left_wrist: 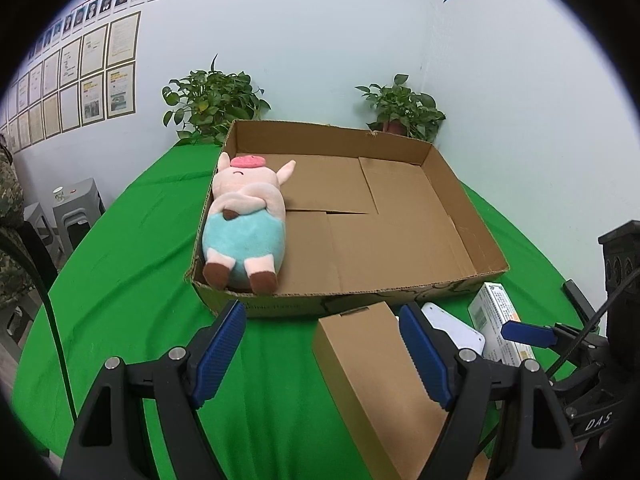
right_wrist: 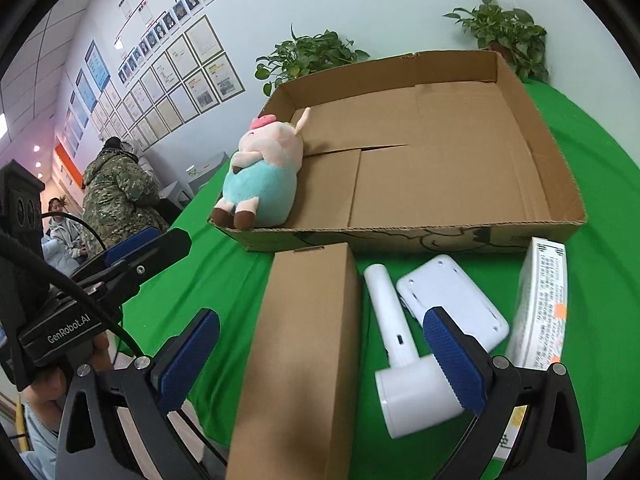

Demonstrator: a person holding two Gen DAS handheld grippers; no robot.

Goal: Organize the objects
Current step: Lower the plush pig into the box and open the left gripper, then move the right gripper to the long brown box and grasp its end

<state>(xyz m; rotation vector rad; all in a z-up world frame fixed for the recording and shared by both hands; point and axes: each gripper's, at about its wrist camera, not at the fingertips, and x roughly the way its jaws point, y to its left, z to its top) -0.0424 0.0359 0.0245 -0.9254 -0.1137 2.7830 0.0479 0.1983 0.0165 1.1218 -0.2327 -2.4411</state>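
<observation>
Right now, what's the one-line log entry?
plush pig in cardboard tray | brown box on table | left gripper open | right gripper open

A plush pig (right_wrist: 262,172) lies in the left end of the open carton (right_wrist: 532,148). Before the carton, on the green tabletop (right_wrist: 600,184), lie a brown box (right_wrist: 300,360), white device (right_wrist: 404,360), white pad (right_wrist: 452,300) and printed pack (right_wrist: 540,304). The right tool (right_wrist: 320,356) gapes over the box.

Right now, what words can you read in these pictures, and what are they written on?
"GenRobot.AI": on the left gripper's black body, seen in the right wrist view.
"DAS": on the right gripper's black body, seen in the left wrist view.
White carton: printed all over, too small to read.
Big cardboard tray: front-wall print too faint to read.
Framed wall papers: too small and blurred.
</observation>
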